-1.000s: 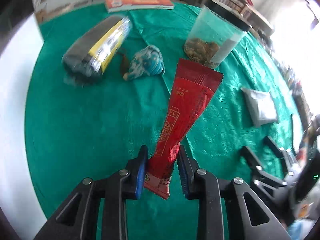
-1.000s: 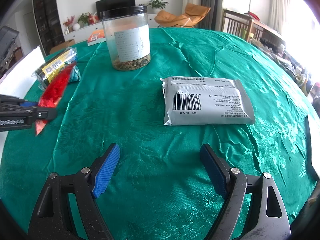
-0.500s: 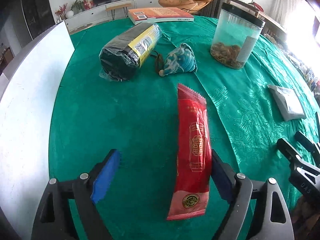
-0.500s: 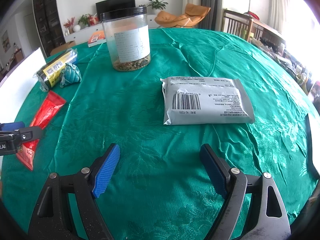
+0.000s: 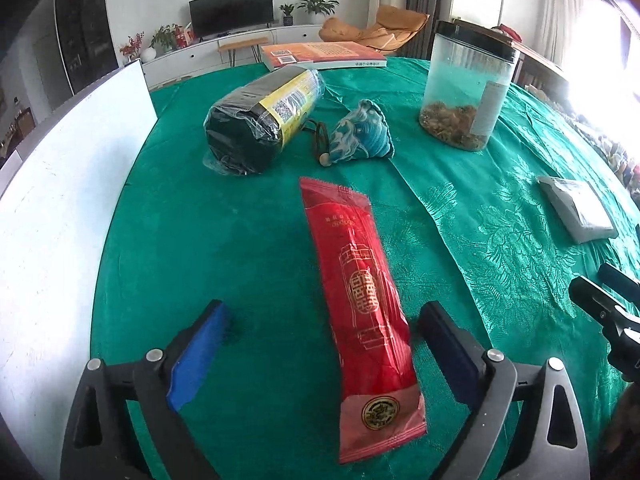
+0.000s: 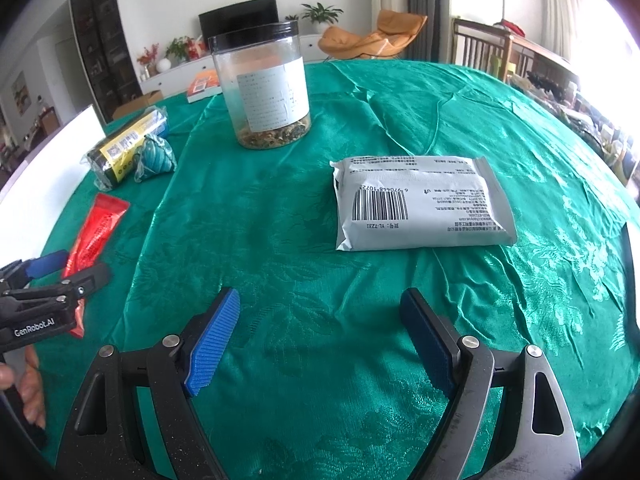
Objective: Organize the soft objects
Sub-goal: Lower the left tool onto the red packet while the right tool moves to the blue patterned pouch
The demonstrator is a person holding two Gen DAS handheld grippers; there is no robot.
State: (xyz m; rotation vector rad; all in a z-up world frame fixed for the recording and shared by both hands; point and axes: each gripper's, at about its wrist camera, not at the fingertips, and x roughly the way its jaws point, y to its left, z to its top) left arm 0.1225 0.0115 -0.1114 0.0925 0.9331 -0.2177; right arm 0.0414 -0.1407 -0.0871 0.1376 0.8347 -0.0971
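The left hand-held gripper [image 5: 322, 344], which a second ago was clamped on the lower end of the red packet [image 5: 362, 312] and held it clear of the cloth, has let go: its jaws are opening, nearly as wide as they go, and the packet lies flat between them, touching neither pad so far as the left wrist view shows. The packet now rests lengthwise on the bench [image 5: 248, 240], just in front of the wrapped black-and-yellow roll [image 5: 266, 116] and the small blue patterned pouch [image 5: 362, 134]. In my judgement this placement is complete and groups three soft items at one side. The right hand-held gripper [image 6: 320, 340] has not moved; it is released and empty, facing the grey sealed pack [image 6: 420, 204], which lies well apart from the group and appears the likely next item. The bench carries a green patterned cloth, creased in places, with a clear jar [image 6: 262, 88] and a book [image 5: 324, 54] also on it. Beyond is a living room with a television and an orange chair.
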